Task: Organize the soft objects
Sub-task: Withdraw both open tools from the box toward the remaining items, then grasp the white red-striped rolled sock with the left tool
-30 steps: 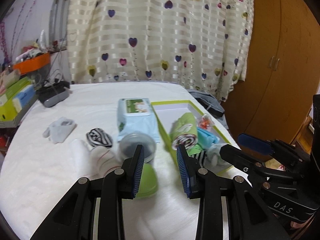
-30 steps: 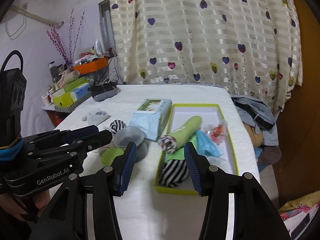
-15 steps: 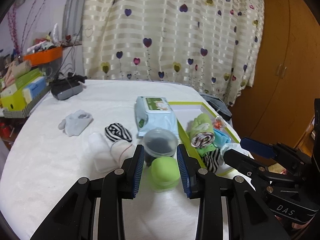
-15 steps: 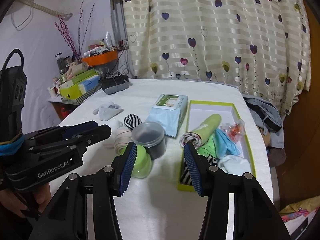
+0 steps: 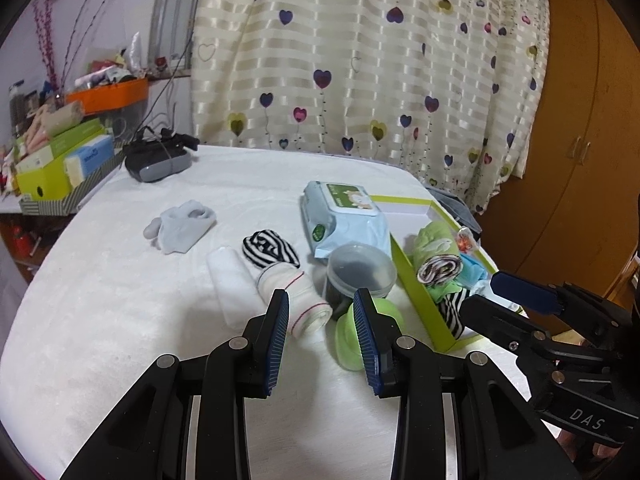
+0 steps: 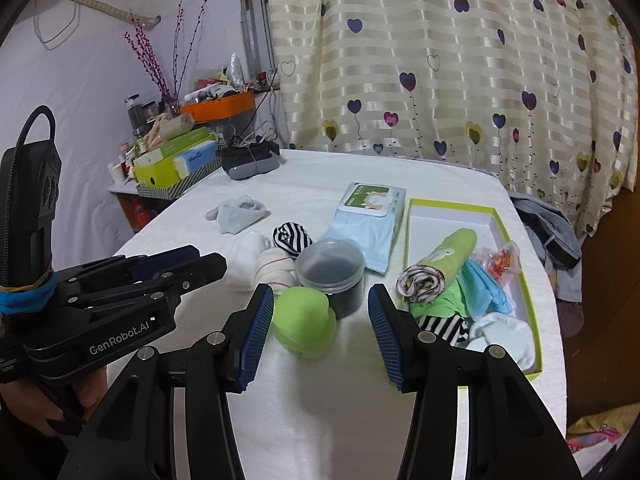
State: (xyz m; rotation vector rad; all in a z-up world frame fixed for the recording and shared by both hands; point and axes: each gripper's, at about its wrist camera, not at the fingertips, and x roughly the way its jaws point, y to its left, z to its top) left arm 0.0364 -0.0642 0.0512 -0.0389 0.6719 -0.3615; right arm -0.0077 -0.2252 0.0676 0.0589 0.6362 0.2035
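The left gripper (image 5: 321,334) hovers low over the near part of the white table (image 5: 120,300), its blue-padded fingers spread apart with nothing between them. Just ahead of its tips lies a rolled white sock with a red line (image 5: 294,294), and its right finger stands just in front of a green container (image 5: 370,334). The right gripper (image 6: 321,330) is likewise wide open and empty; in its view the green container (image 6: 305,326) sits between the two fingers, nearer the left one, though whether it touches either cannot be told.

Directly behind the green container stands a clear jar with a dark filling (image 6: 331,274), touching or almost touching it. To the left of the jar are the rolled white sock and a second white sock (image 5: 232,280), with a black-and-white striped sock (image 5: 270,249) just beyond them. Farther left, well apart from that cluster, a pale grey sock (image 5: 184,226) lies alone.

On the right side of the table sits a shallow box with a lime-green rim (image 6: 532,292). Inside it are a white sock (image 6: 506,338) at the near end, a striped piece (image 6: 440,326), a green rolled cloth with a striped lining (image 6: 444,260), a light blue cloth (image 6: 486,290) and a small clear wrapper with orange bits (image 6: 502,256). Its far end shows bare white bottom.

A pack of wet wipes (image 6: 370,216) lies between the jar and the box, reaching farther back. At the far left corner rests a dark grey device with cables (image 5: 158,158). Behind everything hangs a cream curtain with hearts (image 6: 460,60).
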